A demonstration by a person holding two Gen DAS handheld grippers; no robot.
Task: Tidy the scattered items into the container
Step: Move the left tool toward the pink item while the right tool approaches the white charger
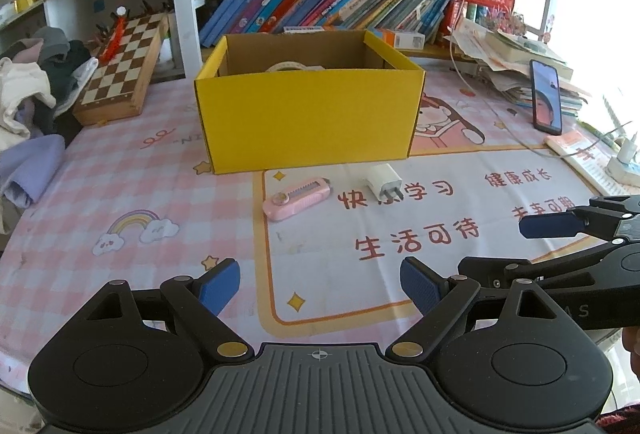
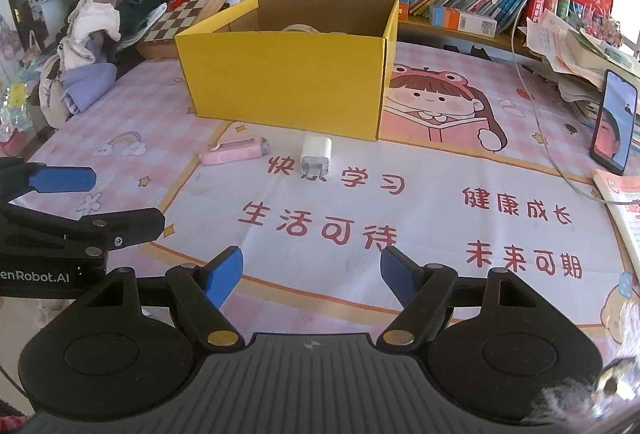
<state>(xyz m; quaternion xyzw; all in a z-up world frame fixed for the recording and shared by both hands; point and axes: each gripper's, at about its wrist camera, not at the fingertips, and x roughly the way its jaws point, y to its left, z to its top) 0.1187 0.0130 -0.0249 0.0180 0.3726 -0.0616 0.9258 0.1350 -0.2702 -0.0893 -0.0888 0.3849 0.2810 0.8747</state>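
Both claws, the left gripper [image 1: 320, 286] and the right gripper [image 2: 311, 274], hang spread and empty above the mat, short of the pink utility knife [image 1: 295, 199] and white charger [image 1: 385, 182] lying just before the yellow box [image 1: 308, 114], so a reach-and-pinch likely comes next.

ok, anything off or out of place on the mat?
Two strays lie in front of the yellow box: a pink utility knife, askew, and a white charger plug on its side, prongs toward the camera. Nothing spilled or visibly damaged. Both tools are open and empty.
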